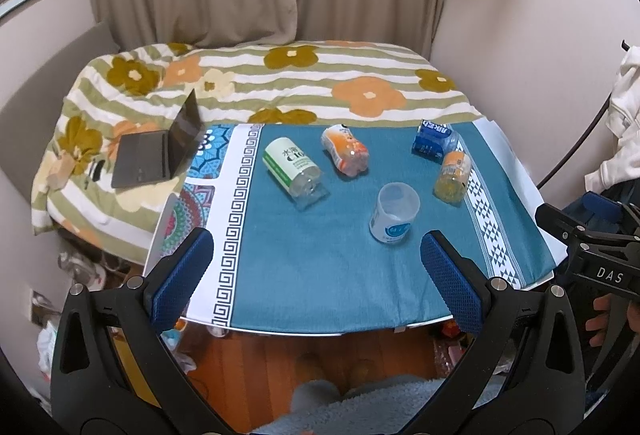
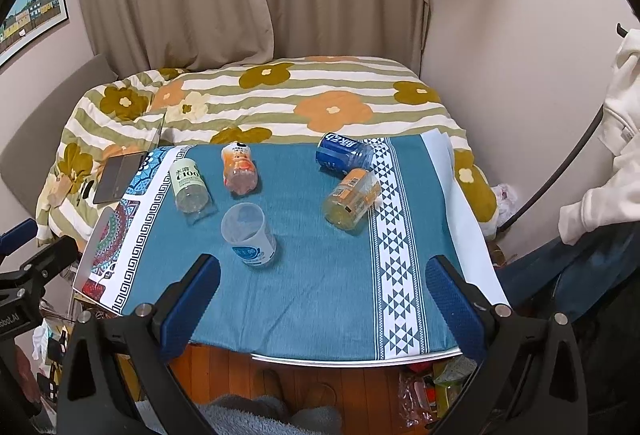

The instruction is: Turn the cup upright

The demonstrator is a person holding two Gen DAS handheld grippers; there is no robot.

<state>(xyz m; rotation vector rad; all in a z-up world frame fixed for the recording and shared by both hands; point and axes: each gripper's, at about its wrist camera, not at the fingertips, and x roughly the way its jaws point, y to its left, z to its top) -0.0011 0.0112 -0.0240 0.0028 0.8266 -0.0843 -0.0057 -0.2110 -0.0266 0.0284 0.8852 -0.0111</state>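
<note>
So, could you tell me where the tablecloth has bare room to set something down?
The near half of the teal tablecloth lies bare, in front of the translucent plastic cup. A smaller gap sits between the cup and the orange-labelled bottle. The far edge is crowded with fallen bottles.

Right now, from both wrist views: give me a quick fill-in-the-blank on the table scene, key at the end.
1. The cup stands with its open mouth facing ____.
2. The number of bottles lying around it is ____.
3. Both the left hand-held gripper and the right hand-held gripper are ____, holding nothing.
4. The laptop rests on the ____ quilt.

Missing words: up; four; open; floral
</note>
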